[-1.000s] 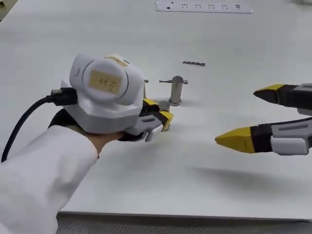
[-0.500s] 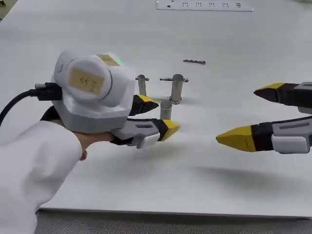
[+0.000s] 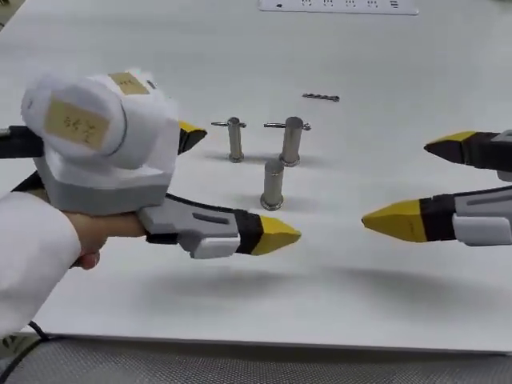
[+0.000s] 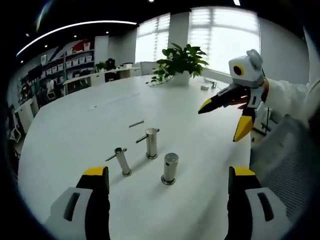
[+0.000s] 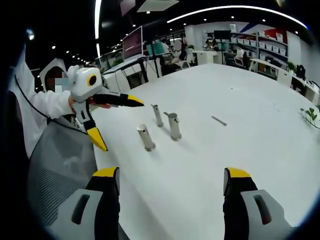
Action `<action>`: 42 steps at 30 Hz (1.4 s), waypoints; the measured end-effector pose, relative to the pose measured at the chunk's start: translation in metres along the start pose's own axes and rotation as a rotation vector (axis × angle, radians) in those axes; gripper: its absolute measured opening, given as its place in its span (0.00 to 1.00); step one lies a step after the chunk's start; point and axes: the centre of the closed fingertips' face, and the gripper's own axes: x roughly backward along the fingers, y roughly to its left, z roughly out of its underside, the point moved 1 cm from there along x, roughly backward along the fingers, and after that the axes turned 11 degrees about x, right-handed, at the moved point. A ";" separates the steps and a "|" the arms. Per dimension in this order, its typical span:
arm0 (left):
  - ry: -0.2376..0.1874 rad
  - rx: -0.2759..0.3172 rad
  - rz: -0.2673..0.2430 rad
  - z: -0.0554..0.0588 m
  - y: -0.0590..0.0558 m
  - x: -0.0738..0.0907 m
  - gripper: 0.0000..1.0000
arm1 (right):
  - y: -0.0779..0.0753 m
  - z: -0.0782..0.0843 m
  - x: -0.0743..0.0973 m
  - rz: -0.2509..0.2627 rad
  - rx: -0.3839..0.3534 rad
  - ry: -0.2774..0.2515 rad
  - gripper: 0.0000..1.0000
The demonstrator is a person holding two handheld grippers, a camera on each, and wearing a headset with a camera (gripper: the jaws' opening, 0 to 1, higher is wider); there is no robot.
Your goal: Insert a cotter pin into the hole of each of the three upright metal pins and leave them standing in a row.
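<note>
Three upright metal pins stand on the white table [image 3: 120,304]. The back left pin [image 3: 234,138] and back right pin [image 3: 292,141] each carry a cotter pin through the top. The front pin [image 3: 273,184] has nothing through it. A loose cotter pin [image 3: 321,98] lies farther back. My left gripper [image 3: 236,186] is open at the left, its jaws wide apart and short of the pins. My right gripper [image 3: 404,182] is open at the right, away from them. The left gripper view has the front pin [image 4: 170,168] nearest; the right gripper view has it [image 5: 145,137] leftmost.
A white power strip [image 3: 336,6] lies at the table's far edge. The table's near edge [image 3: 240,344] runs just below the grippers. A potted plant [image 4: 180,62] stands far off in the left gripper view. An office with desks and shelves lies beyond.
My left gripper has let go of the front pin, opened wide and drawn back to the left and nearer me. The pin stays upright. My right gripper has hardly moved.
</note>
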 end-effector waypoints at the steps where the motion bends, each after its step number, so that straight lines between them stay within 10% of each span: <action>1: -0.001 -0.006 -0.002 -0.001 0.001 0.003 0.99 | 0.000 -0.001 0.000 0.000 -0.002 -0.002 0.83; 17: 0.102 -0.002 0.018 0.033 0.000 0.018 0.99 | -0.024 -0.019 0.006 0.017 0.070 0.010 0.81; 42: -0.023 0.108 0.021 0.014 0.002 0.034 0.99 | -0.108 -0.050 -0.044 0.001 0.252 0.107 0.51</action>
